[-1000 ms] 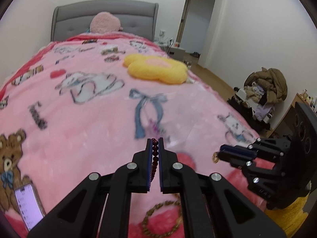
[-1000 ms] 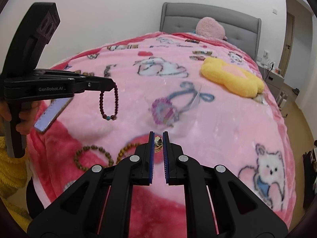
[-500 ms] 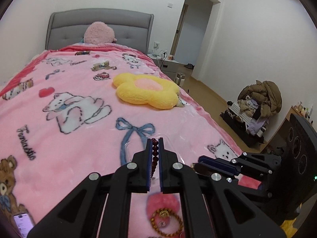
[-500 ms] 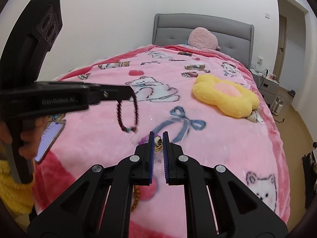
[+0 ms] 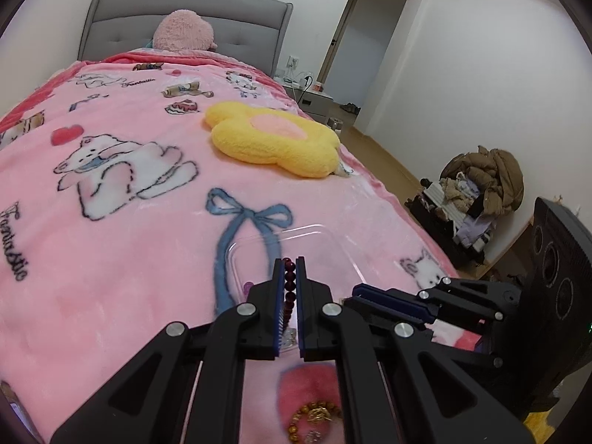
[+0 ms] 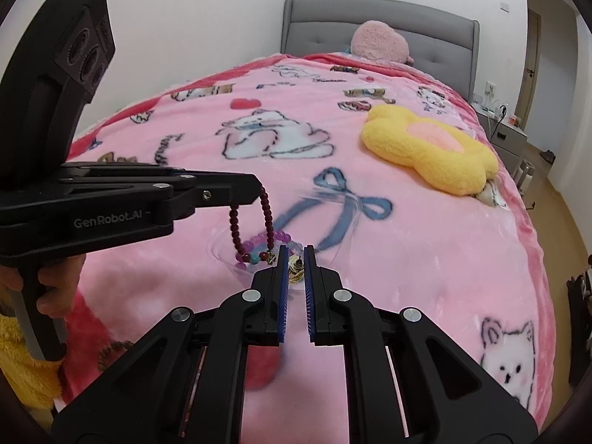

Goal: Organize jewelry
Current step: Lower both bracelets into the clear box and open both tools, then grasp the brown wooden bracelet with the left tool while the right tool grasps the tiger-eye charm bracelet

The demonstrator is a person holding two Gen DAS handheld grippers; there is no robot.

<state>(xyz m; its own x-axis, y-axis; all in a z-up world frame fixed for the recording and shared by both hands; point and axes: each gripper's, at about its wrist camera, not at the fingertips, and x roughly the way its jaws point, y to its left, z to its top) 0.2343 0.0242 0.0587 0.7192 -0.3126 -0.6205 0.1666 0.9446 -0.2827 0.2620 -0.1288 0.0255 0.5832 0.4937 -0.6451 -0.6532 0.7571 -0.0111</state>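
My left gripper (image 5: 289, 261) is shut on a dark red bead bracelet (image 5: 289, 284). In the right wrist view that bracelet (image 6: 267, 210) hangs as a loop from the left gripper (image 6: 259, 189), just above a clear plastic tray (image 6: 236, 267). The same tray (image 5: 314, 235) lies on the pink blanket straight ahead of the left gripper. A purple and pale bead bracelet (image 6: 281, 237) lies inside it. My right gripper (image 6: 296, 249) is shut on a small gold piece of jewelry (image 6: 295, 269), held over the tray's near edge. The right gripper (image 5: 355, 290) also shows beside the left one.
A brown bead bracelet with a gold charm (image 5: 314, 416) lies on the blanket near the bed's front edge, another (image 6: 111, 351) at lower left. A yellow flower cushion (image 5: 273, 140) lies beyond the tray. A person's hand (image 6: 55, 288) holds the left gripper's handle. A clothes pile (image 5: 481, 188) sits on the floor at right.
Both grippers have moved forward over the bed, each keeping its jewelry. The clear tray has come up close under them, and the hanging red bracelet now dangles just above it.
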